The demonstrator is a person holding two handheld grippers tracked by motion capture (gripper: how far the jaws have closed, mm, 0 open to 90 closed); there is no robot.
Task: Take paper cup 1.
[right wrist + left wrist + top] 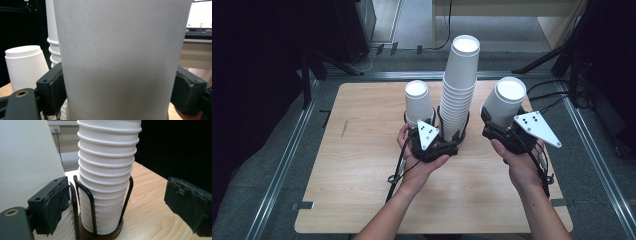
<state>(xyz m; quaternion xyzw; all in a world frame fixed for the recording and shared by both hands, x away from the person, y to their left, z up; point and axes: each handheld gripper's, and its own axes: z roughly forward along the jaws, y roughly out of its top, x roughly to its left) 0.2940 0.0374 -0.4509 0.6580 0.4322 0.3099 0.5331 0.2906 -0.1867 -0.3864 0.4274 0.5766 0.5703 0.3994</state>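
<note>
Stacked white paper cups, nested upside down into a tall ribbed column, stand in a black wire holder on a round dark base near the middle of the light wooden worktop, closer to its far edge than to the near one. The column leans slightly toward the far right corner.

Next in size, a single white paper cup, inverted, sits clamped between the two black jaws of my right gripper. Both pads press on its lower wall, and the cup tilts away from me over the right part of the worktop, just right of the stack and apart from it.

A second single white paper cup, also inverted, stands just left of the stack, toward the far edge. From the right gripper view it appears beside the column, base uppermost.

My left gripper is held at the foot of the stack on its near side. Its jaws stand wide apart with nothing pressed between them: in the left gripper view the wire holder and the lower cups lie ahead of the pads, the left pad just beside a ribbed white wall, contact not determinable.
</note>
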